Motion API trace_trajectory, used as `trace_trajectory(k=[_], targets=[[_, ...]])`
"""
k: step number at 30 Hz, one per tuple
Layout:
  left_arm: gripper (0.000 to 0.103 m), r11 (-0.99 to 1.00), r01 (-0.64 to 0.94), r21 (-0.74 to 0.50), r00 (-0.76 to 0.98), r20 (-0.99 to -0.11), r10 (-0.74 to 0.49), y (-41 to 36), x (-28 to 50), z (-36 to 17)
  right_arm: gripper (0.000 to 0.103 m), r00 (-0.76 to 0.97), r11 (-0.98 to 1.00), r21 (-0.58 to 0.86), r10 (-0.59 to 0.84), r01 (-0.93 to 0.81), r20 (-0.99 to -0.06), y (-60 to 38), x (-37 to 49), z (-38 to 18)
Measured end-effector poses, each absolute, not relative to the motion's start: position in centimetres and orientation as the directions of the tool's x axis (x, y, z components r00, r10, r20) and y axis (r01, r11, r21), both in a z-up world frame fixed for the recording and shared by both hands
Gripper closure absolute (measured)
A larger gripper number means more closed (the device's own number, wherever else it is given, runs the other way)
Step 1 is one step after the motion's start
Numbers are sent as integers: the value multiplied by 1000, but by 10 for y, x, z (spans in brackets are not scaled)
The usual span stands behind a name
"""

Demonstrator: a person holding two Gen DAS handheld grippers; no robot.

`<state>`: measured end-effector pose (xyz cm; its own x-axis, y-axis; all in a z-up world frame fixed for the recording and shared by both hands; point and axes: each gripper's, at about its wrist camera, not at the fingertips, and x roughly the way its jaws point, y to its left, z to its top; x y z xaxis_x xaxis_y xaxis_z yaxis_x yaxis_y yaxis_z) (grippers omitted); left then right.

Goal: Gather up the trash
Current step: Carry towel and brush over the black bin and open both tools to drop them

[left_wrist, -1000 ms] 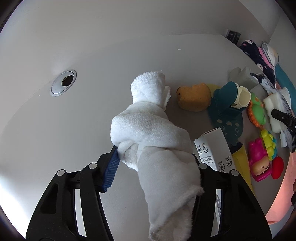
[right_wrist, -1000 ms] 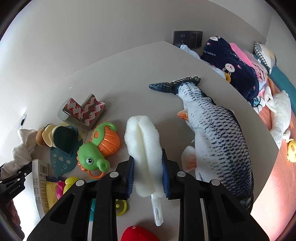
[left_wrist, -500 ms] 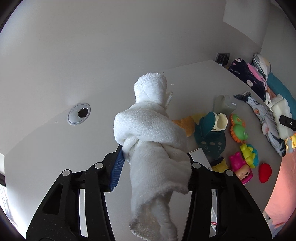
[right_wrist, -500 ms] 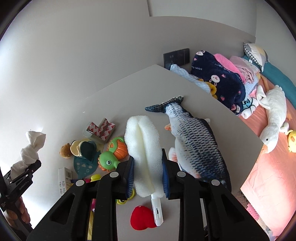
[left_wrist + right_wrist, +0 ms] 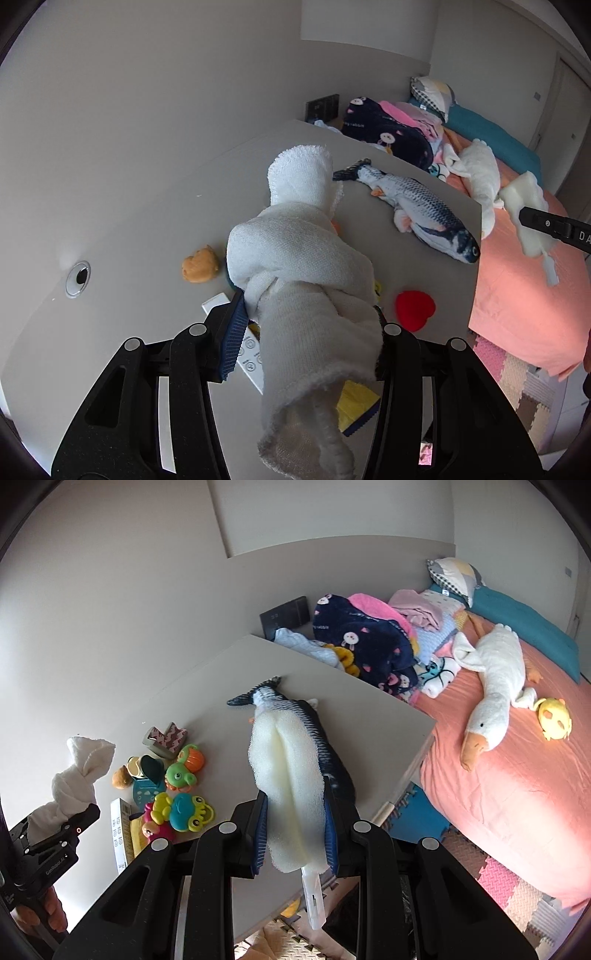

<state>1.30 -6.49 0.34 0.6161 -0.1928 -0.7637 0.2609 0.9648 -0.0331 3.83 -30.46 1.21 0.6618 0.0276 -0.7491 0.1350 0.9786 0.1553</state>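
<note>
- Left wrist view: the left gripper (image 5: 308,325) is clamped on a knotted white towel (image 5: 299,258), which stands up from the jaws toward twelve o'clock and hides much of the table (image 5: 147,229) behind it.
- Those jaws have just been closing, with the towel between them.
- Peeking out around the towel: an orange sponge (image 5: 199,264) at nine o'clock, a white box (image 5: 236,339) low by the left finger, a red heart (image 5: 415,308) at three o'clock.
- A plush fish (image 5: 421,201) lies at two o'clock, its head at the table's edge.
- Right wrist view: the right gripper (image 5: 295,827) is squeezed tight on a pale foam sponge brush (image 5: 288,779), its plastic handle hanging below the jaws.
- Foam covers most of the fish; a cluster of toys (image 5: 173,786) sits at nine o'clock, a bed (image 5: 517,775) at three o'clock.
</note>
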Motion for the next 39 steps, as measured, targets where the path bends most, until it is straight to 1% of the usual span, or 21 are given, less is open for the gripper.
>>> trace_trajectory(k=[10,18,25,32,34,35,36,37,38,39], targets=[[55,851,524,-32,529,-771,-354,-161,-16,9,76,670,930,176,-92,322,-737,-380,-33,17],[55,702,711,-40,410,-787,-461,-237,-46,5,76,647,869,181,-190,461,-738,-430,-90,14],[55,561,827,-41,298,-813,-500,-288,-71,-4,76,622,801,200,-254,564,-740,-469,-133,9],[55,466,883,-55,219,-830,-513,-322,-92,-11,76,600,751,227,-268,620,-754,-502,-156,2],[53,453,889,-63,202,-835,-512,-330,-96,-14,75,597,743,234,-266,627,-757,-510,-157,1],[50,444,893,-68,191,-838,-512,-333,-98,-15,67,594,744,235,-260,626,-761,-514,-158,2],[37,433,899,-69,180,-843,-507,-337,-101,-16,46,583,741,223,-266,633,-768,-517,-157,3],[25,433,900,-55,190,-843,-503,-339,-102,-17,33,570,730,206,-292,652,-768,-521,-157,4],[7,443,896,-30,219,-838,-500,-341,-105,-16,20,562,716,190,-325,672,-760,-525,-159,8],[6,449,893,-5,245,-833,-497,-343,-106,-15,20,560,705,179,-355,686,-748,-528,-161,12]])
